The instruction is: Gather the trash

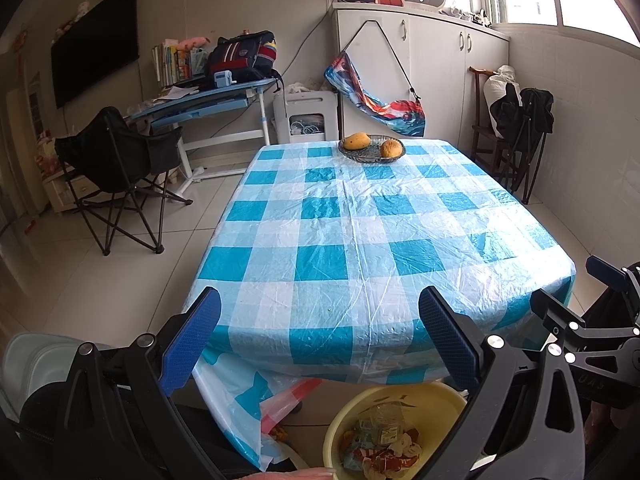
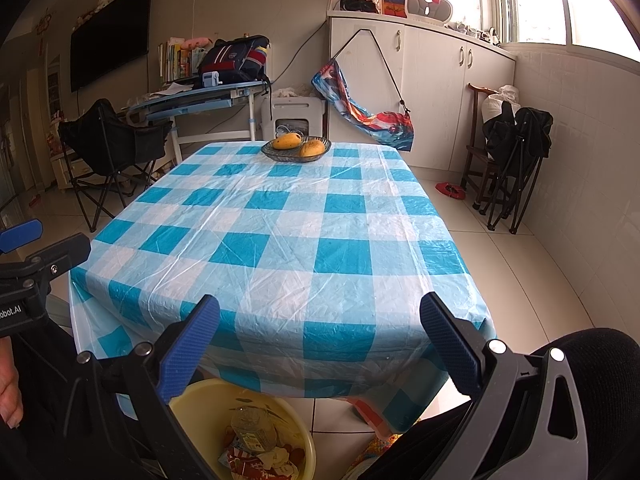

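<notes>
A yellow basin (image 1: 440, 394) stands on the floor below the table's near edge, holding crumpled wrappers and a clear plastic bottle (image 1: 386, 420). The right wrist view shows the same basin (image 2: 212, 394) with the bottle (image 2: 254, 430) lying on the trash. My left gripper (image 1: 320, 342) is open and empty, held above the basin in front of the table. My right gripper (image 2: 320, 344) is likewise open with nothing between its fingers. Each gripper appears at the edge of the other's view.
The table (image 1: 360, 220) wears a blue-and-white checked plastic cloth; a glass dish with two mangoes (image 1: 372, 148) sits at its far end. A black folding chair (image 1: 116, 176) stands left, folded chairs (image 2: 516, 160) right, a desk and cabinets behind. A person's dark-clothed knee (image 2: 580, 364) is close.
</notes>
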{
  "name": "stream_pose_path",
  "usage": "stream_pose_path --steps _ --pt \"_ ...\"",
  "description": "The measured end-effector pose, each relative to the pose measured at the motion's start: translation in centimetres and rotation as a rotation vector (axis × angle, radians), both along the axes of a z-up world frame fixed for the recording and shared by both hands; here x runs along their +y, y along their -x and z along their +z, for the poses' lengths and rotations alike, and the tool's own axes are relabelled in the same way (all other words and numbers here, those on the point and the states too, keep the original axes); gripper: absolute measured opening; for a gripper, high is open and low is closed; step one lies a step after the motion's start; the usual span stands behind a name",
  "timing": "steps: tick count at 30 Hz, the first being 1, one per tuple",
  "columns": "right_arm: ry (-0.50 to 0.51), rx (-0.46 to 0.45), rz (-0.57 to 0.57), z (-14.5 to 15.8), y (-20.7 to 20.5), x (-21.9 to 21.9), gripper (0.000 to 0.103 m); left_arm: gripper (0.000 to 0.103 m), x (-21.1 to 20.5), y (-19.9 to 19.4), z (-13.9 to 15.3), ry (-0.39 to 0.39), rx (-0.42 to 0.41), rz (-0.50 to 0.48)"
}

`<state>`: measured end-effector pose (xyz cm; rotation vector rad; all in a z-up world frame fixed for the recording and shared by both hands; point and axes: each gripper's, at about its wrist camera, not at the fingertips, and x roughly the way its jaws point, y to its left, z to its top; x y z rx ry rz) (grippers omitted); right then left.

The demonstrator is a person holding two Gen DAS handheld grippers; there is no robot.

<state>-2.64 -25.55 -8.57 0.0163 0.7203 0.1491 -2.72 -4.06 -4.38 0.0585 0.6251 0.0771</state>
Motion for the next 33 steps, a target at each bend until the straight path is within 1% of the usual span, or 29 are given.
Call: stream_pose_path --steps 4,12,17,20,21,24,29,31,33 --pt "-0.001 0.0 -0.001 0.0 0.0 0.0 0.096 0.096 0.1 0.0 -0.1 -0.001 0.0 -0.002" --pt "-0.008 0.001 0.004 -0.2 0.2 0.2 0.096 0.096 0.3 0.2 0.4 0.026 0.0 0.01" --pt "-0.023 0.005 0.016 -0.4 0.6 0.7 0.096 0.096 0.8 0.3 1.0 0.044 0.006 0.032" --pt "-0.031 0.008 0.022 -0.2 0.5 0.8 0.096 0.096 1.3 0.4 1.4 0.048 -0.006 0.051" --pt "-0.035 0.011 0.023 -0.2 0.5 0.8 0.096 0.096 1.4 0.5 1.5 0.044 -0.014 0.051" --pt "-0.047 0.018 0.025 -0.1 0.2 0.8 0.096 0.096 1.1 0.8 1.8 -0.001 -0.036 0.053" --pt "-0.08 0.027 0.026 0.6 -0.9 0.7 0.096 0.096 1.4 0.3 1.4 0.033 0.001 0.042" --pt "-0.09 0.025 0.028 1.2 -1.7 0.5 0.096 0.096 1.9 -0.2 1.0 0.068 0.034 0.052" --pt "-0.098 0.028 0.029 1.6 -3.5 0.5 0.096 0.096 2.5 -0.7 0.4 0.103 0.082 0.063"
